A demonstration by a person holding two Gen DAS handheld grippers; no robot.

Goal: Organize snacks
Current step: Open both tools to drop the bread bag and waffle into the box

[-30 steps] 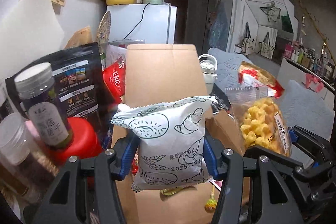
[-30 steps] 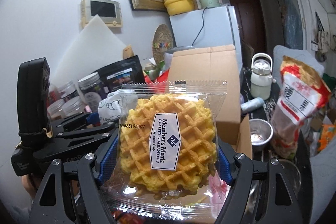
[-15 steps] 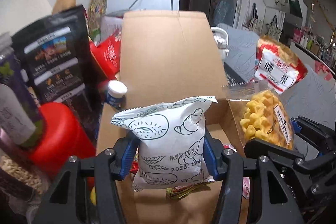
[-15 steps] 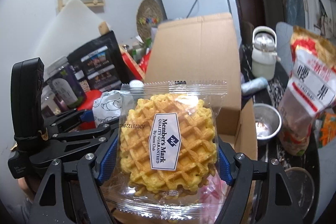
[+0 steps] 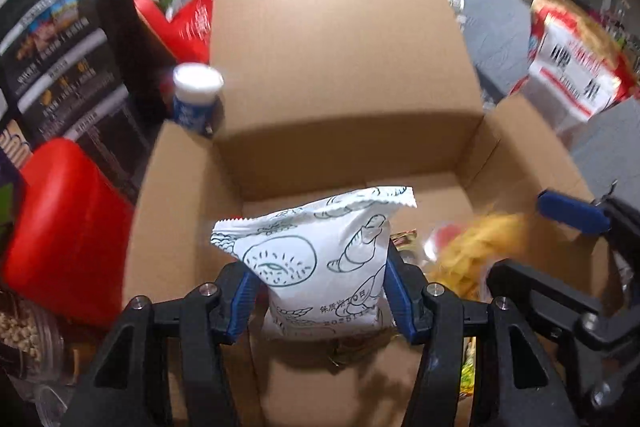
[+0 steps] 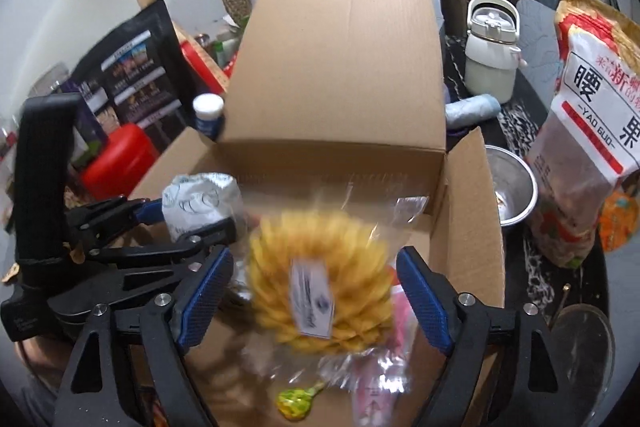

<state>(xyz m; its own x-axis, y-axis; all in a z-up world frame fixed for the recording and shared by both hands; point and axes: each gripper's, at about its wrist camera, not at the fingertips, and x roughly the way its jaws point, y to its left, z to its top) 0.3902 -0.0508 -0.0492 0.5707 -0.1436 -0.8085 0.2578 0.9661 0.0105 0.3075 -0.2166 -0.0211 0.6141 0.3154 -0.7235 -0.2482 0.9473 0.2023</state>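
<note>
My left claw (image 5: 318,291) grips a white snack packet (image 5: 320,259) printed with pastry line drawings; both blue pads press into its sides, and the packet stands upright between them above the open cardboard box (image 5: 340,75). The box's tall back flap stands up behind it, the side flaps spread outward.

My right claw (image 6: 314,297) has just been opening: its blue pads now stand clear of the waffle pack (image 6: 320,279) on both sides. The yellow waffle in its clear wrapper, white label on the front, is blurred and sits between the spread fingers over the inside of the box, no longer pinched. Below it, on the box floor, lie a small yellow-green wrapped sweet (image 6: 294,401) and a pink packet (image 6: 376,387).

From the right wrist view the left claw (image 6: 192,223) shows at the left, holding the white packet (image 6: 200,203) at the box's left edge.

Around the box on the table: a red tub (image 5: 64,227), a black pouch (image 5: 64,39), a white-capped bottle (image 5: 196,95) and a large cashew bag (image 6: 588,131).
</note>
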